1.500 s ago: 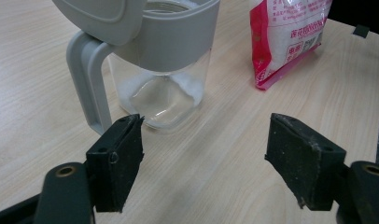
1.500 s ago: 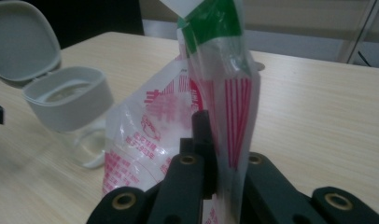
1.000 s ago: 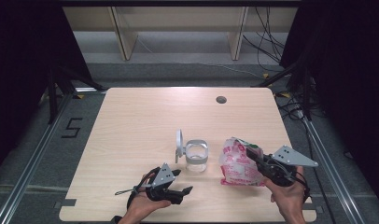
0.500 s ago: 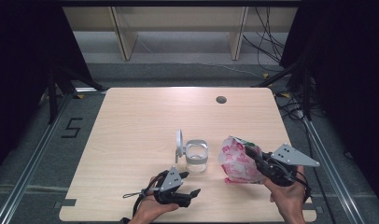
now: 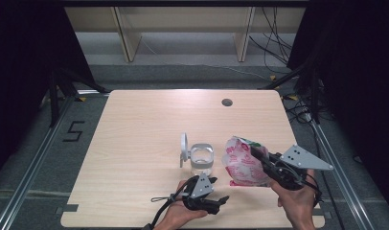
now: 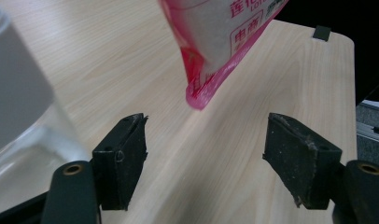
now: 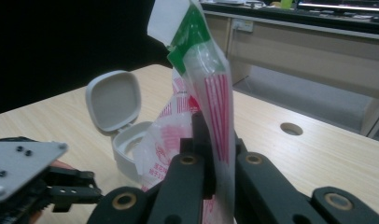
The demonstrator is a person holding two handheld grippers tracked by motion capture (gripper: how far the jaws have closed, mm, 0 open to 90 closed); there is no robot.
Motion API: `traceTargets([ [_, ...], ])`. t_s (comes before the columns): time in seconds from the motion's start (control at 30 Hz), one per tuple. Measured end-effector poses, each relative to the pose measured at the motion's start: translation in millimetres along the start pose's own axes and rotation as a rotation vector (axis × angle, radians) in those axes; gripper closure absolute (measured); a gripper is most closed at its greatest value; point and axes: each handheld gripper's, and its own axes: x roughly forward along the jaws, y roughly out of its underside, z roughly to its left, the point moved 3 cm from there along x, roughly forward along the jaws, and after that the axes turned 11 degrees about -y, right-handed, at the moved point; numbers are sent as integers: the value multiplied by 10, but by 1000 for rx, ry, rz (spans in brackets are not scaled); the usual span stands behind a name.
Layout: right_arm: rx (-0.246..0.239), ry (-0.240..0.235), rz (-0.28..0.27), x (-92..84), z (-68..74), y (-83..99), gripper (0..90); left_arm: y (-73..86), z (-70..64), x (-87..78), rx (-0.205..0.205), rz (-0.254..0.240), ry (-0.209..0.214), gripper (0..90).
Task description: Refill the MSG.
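Two containers sit close together near the table's near edge: a pink-and-white plastic pouch with a green top strip point(image 5: 244, 160) and, just to its left, a clear glass jar with a grey hinged lid point(image 5: 201, 160) flipped open and standing upright. The pouch holds a white filling behind its printed film; what the jar holds cannot be told from the pictures. The pouch stands upright, its lower corner lifted off the light wooden table point(image 5: 144, 139) in the left gripper view, and its upper part is pinched flat between the shut jaws of the right gripper point(image 5: 257, 154). That gripper reaches in from the right, held by a hand at the table's near right corner, jaws pointing left and away. The left gripper point(image 5: 220, 200) lies low over the near edge in front of the jar, pointing right toward the pouch, its jaws spread wide with nothing between them.
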Motion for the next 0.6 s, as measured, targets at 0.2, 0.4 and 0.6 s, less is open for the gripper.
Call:
traceTargets([
  [0.2, -12, -8, 6, 33, 35, -39, 900, -53, -39, 81, -32, -31, 34, 290],
  [0.4, -19, -18, 9, 105, 77, -77, 900, -83, -65, 158, -12, -27, 5, 291],
  [0.6, -23, -24, -5, 136, 100, -161, 900, -104, -71, 228, 30, -38, -45, 300],
])
